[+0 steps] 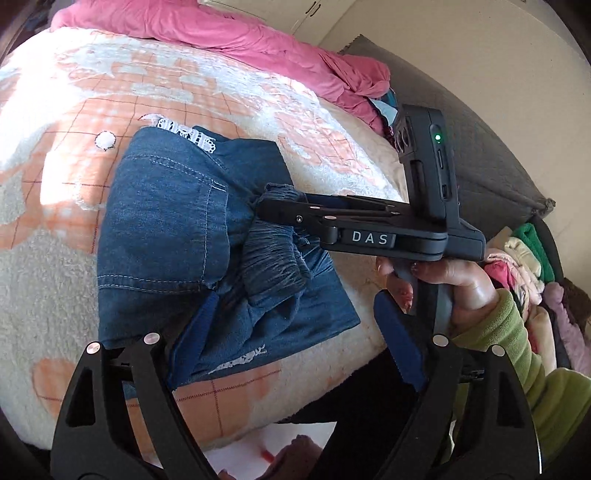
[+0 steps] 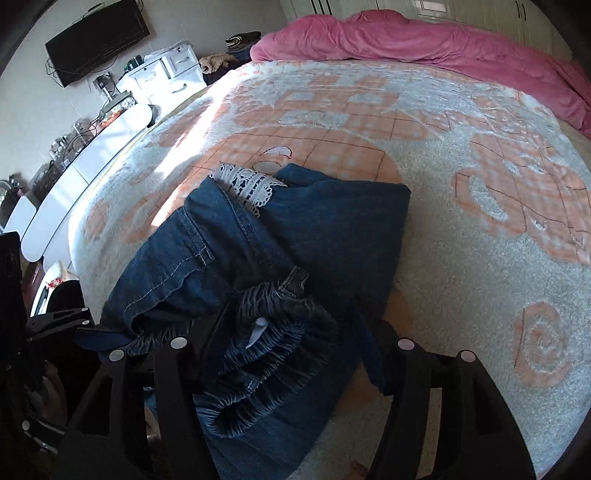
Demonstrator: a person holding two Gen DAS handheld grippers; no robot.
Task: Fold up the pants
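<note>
Dark blue jeans [image 1: 166, 221] [image 2: 332, 221] lie folded into a thick bundle on the peach-and-white blanket [image 1: 74, 240] [image 2: 480, 277] of a bed. White lace trim [image 1: 188, 134] [image 2: 247, 184] sticks out at the far edge. The gathered elastic waistband [image 1: 273, 266] [image 2: 280, 332] lies bunched on top at the near side. My right gripper [image 2: 291, 310] [image 1: 271, 208] straddles that waistband with its jaws apart and not pressing on it. My left gripper [image 1: 295, 295] stands wide open over the near edge of the jeans, one pad [image 1: 192, 332] above the denim, the other pad [image 1: 399, 339] off it.
A pink duvet [image 1: 221, 33] [image 2: 424, 37] is heaped along the far side of the bed. A pile of folded clothes [image 1: 524, 266] sits to the right. A hand [image 1: 458, 288] in a green sleeve holds the right gripper. White drawers [image 2: 166, 74] and a counter stand left of the bed.
</note>
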